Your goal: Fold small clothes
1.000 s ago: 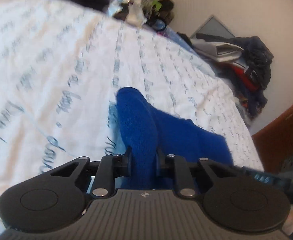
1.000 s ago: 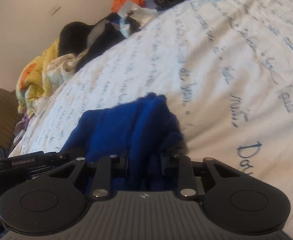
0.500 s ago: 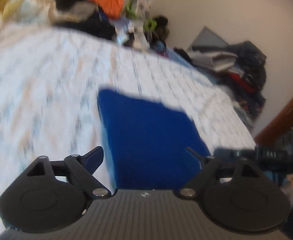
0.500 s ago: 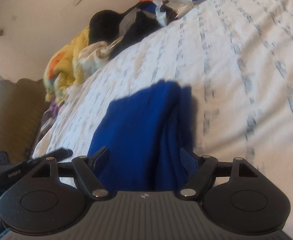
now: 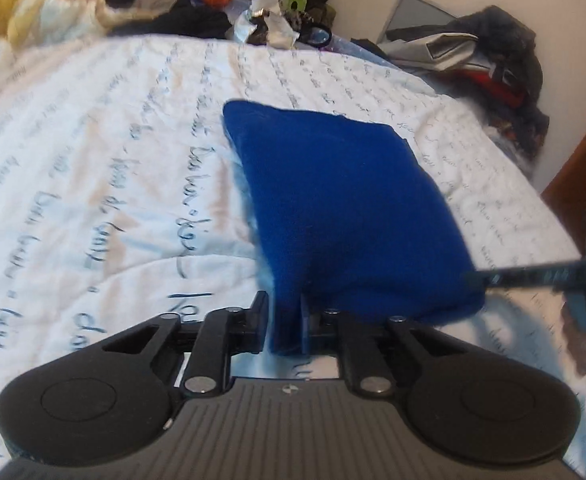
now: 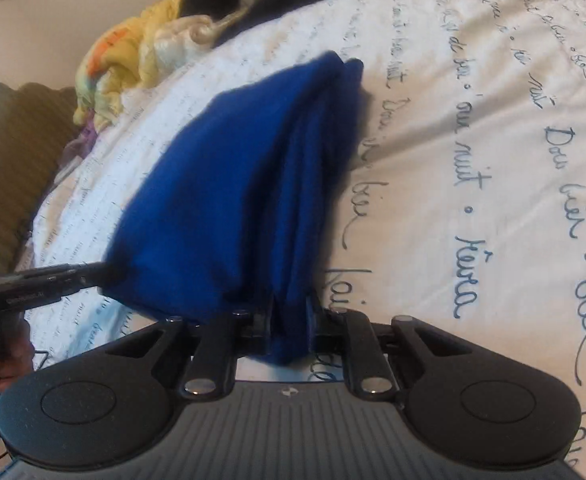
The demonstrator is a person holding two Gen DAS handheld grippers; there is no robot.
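**Two corner grips on the blue cloth: where the fold may fail**

While both tongs are closing on the near edge, the blue garment lies on the white bedspread with script print, its far part resting there and its near edge raised. The left gripper is pinching a bunched near-left corner; the right gripper is pinching the near-right corner, where several layers hang together.

My judgement is that the main risk is an uneven grip. If one pinch holds only the top layer, the lower layers can slide out and the fold opens. If the hands go apart, the cloth stretches and drags on the bedspread; if they come closer, the middle sags and wrinkles. The thick right-hand bunch may also slip out, because the jaws hold it only at its edge.
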